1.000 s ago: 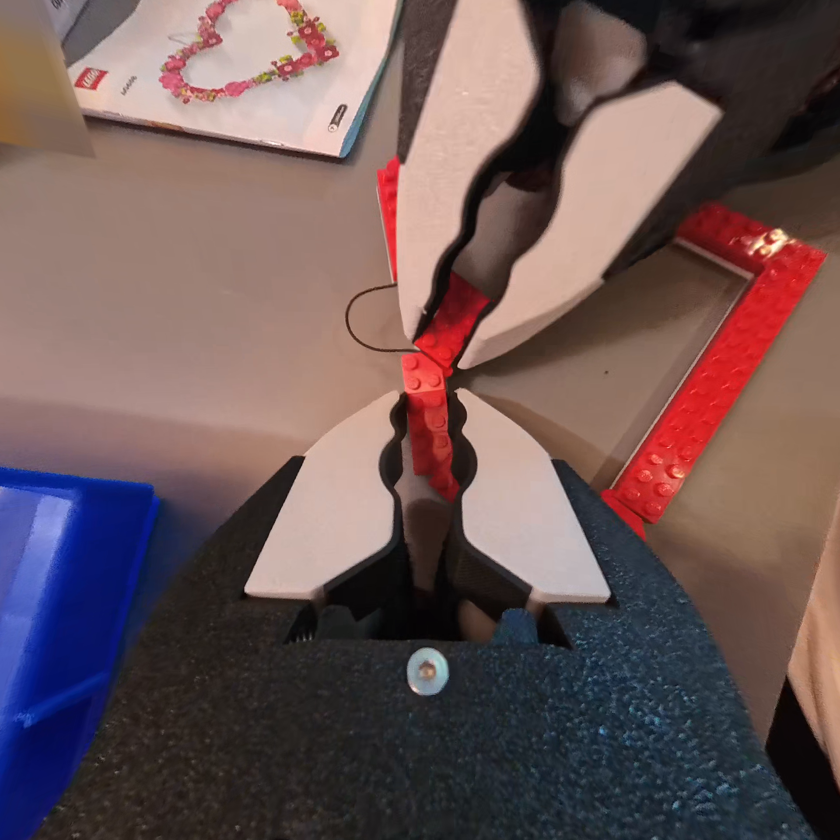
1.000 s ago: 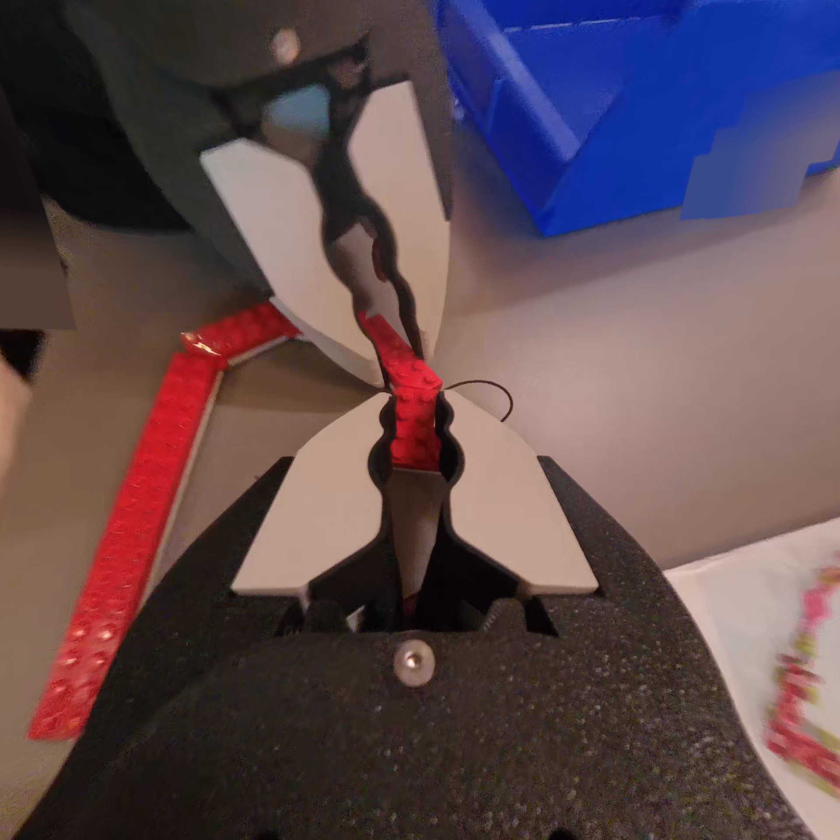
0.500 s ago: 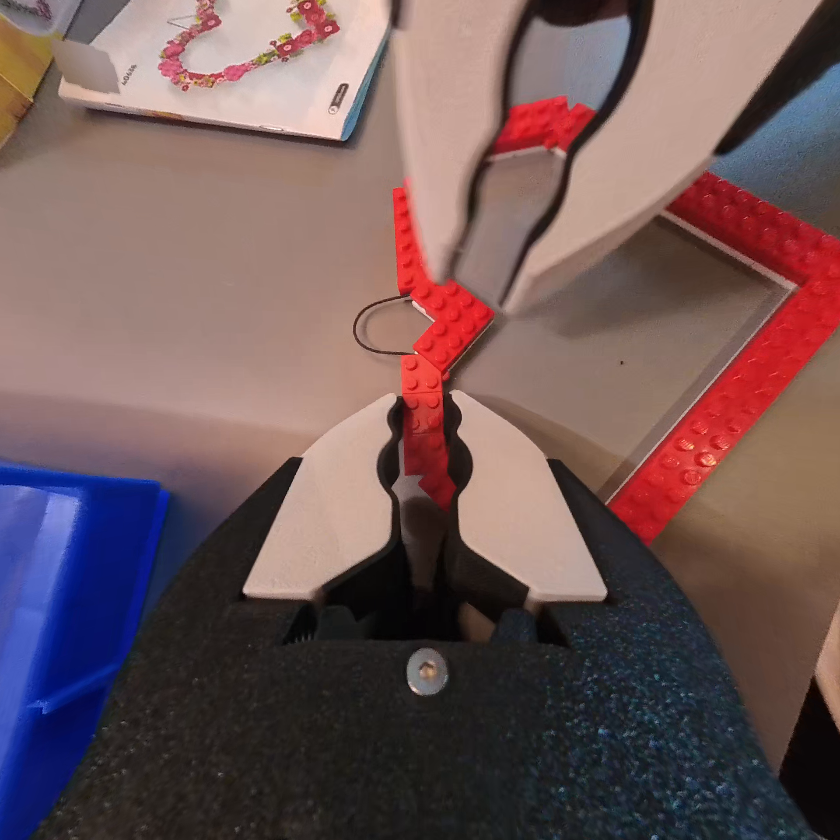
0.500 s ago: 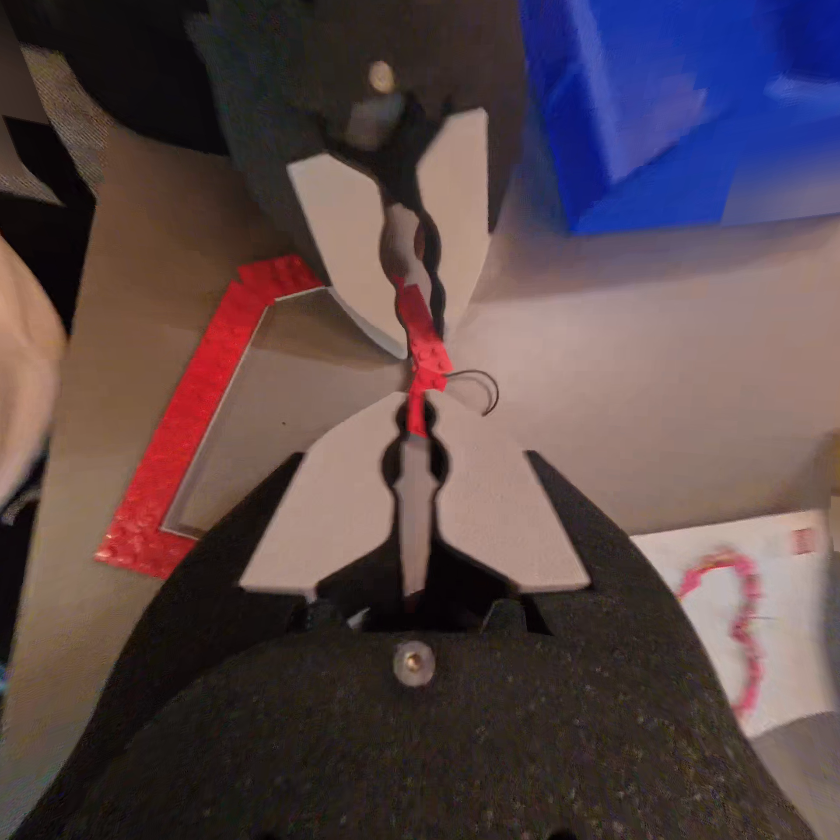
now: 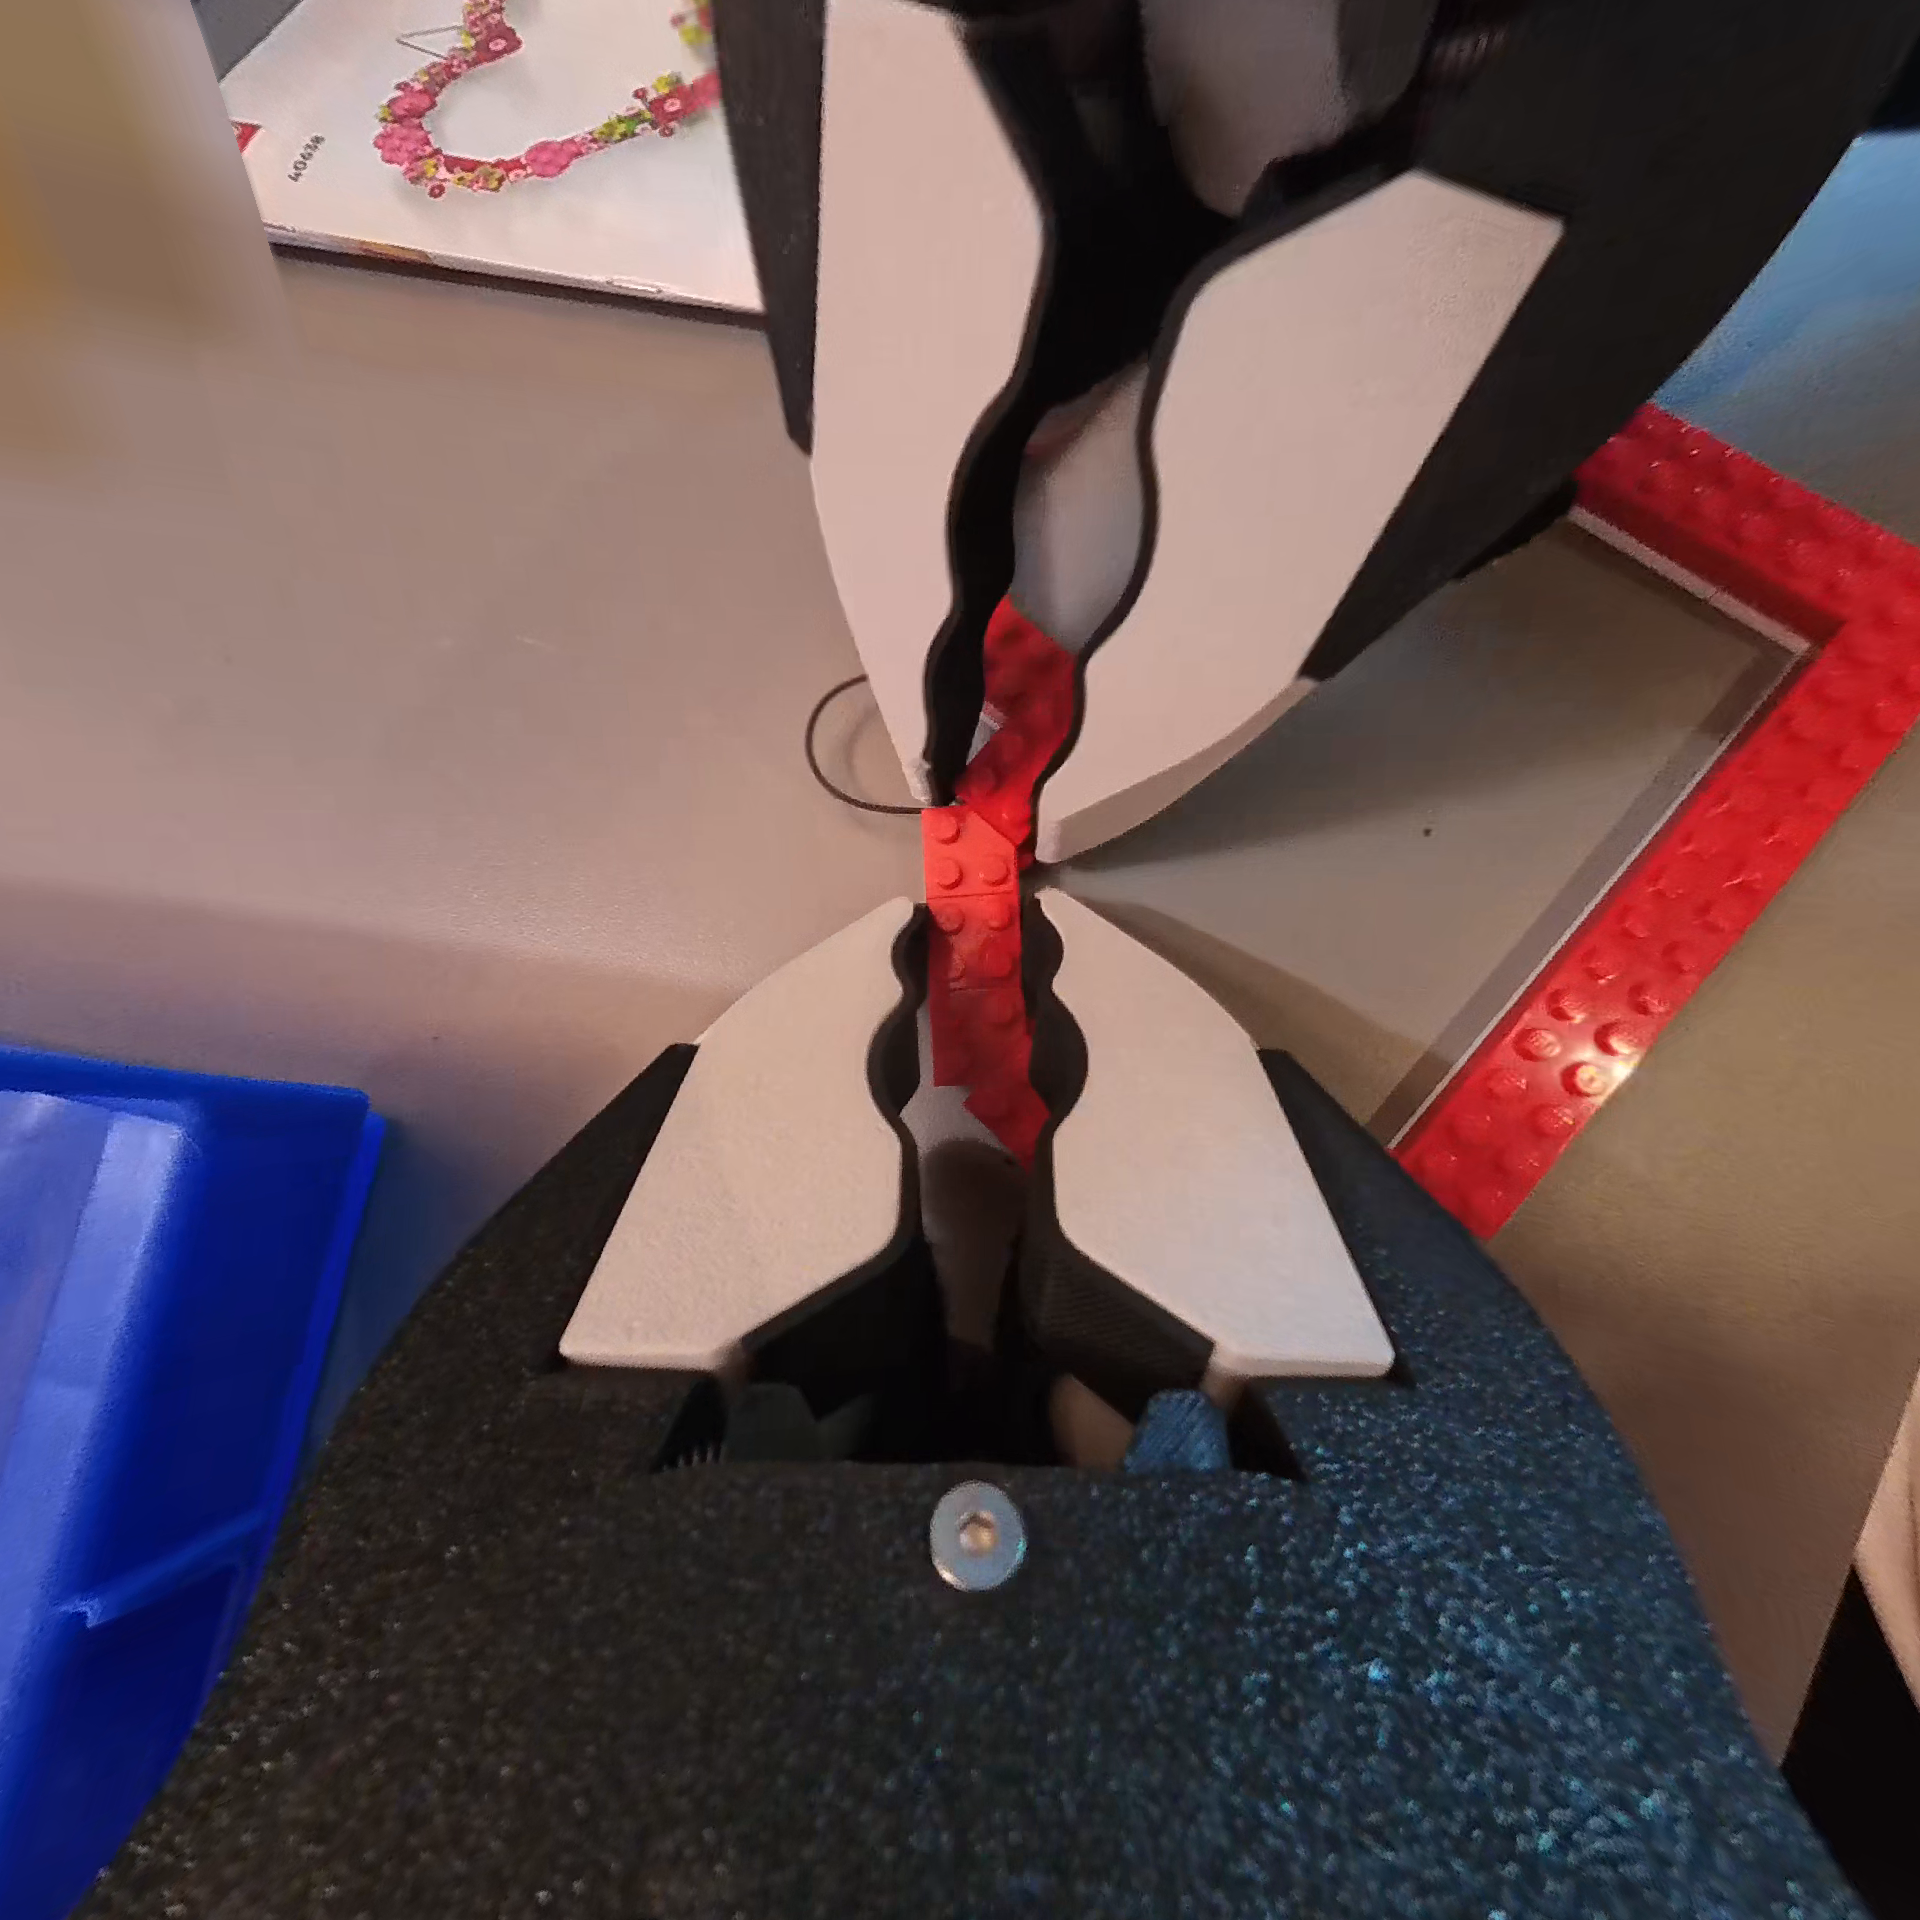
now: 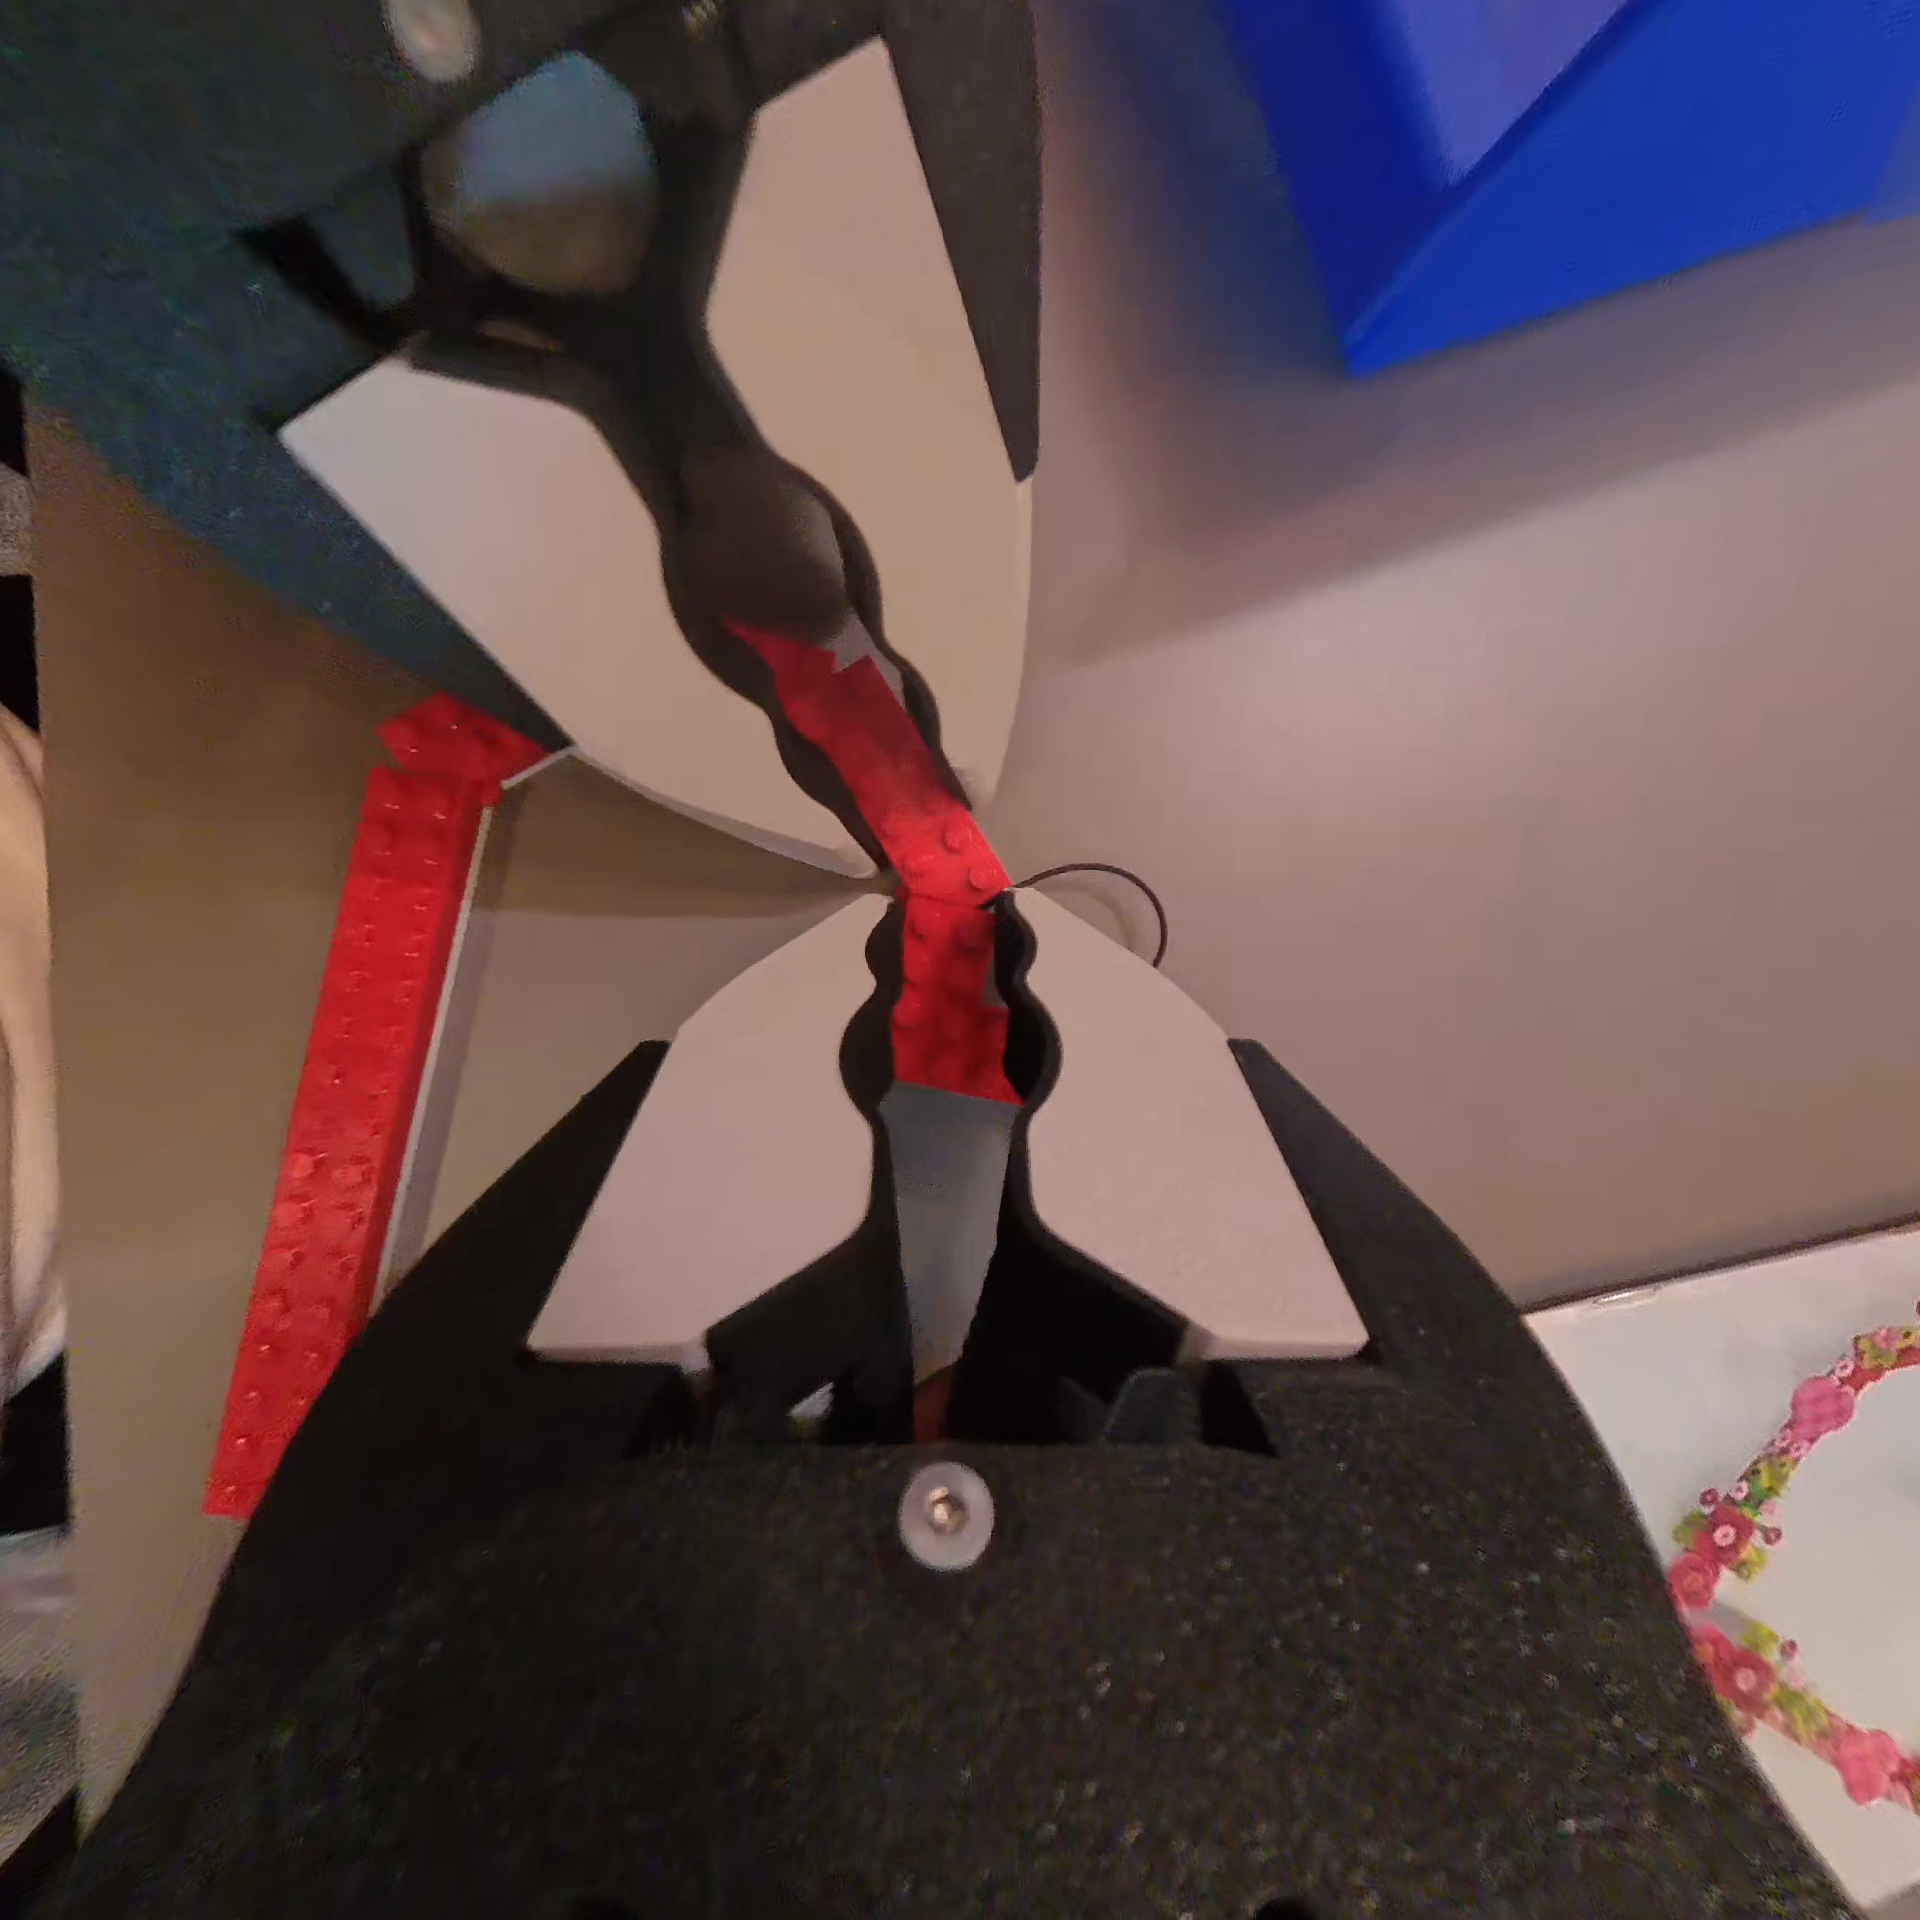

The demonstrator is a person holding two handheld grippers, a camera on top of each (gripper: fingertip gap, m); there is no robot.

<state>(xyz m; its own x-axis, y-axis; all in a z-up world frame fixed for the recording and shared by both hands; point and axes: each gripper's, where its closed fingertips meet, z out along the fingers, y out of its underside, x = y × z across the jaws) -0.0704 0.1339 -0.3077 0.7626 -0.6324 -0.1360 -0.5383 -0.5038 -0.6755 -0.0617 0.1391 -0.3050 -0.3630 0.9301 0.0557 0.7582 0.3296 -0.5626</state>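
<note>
A frame of red studded plates (image 5: pixel 1704 894) lies over the grey table. My left gripper (image 5: pixel 977 902) is shut on one end section of it (image 5: pixel 977 966). My right gripper (image 5: pixel 987 821) comes in from the far side and is shut on the adjoining angled section (image 5: pixel 1023 686). The two grippers meet tip to tip at the bend. In the right wrist view my right gripper (image 6: pixel 948 904) grips the red section (image 6: pixel 940 997), and the left gripper (image 6: pixel 920 831) holds the section beyond (image 6: pixel 883 758). A long side of the frame (image 6: pixel 353 1091) runs along the left.
A blue bin (image 5: pixel 156 1299) stands at the near left, and shows at the top right in the right wrist view (image 6: pixel 1610 156). A white booklet with a pink flower heart (image 5: pixel 499 156) lies at the far left. A thin black loop (image 5: pixel 821 758) lies by the bend. Less than 4 cm separates the two grippers' tips.
Half a second ago my right gripper was lifted off the frame's bend. It has come back down and shut on the angled section. My left gripper kept its hold.
</note>
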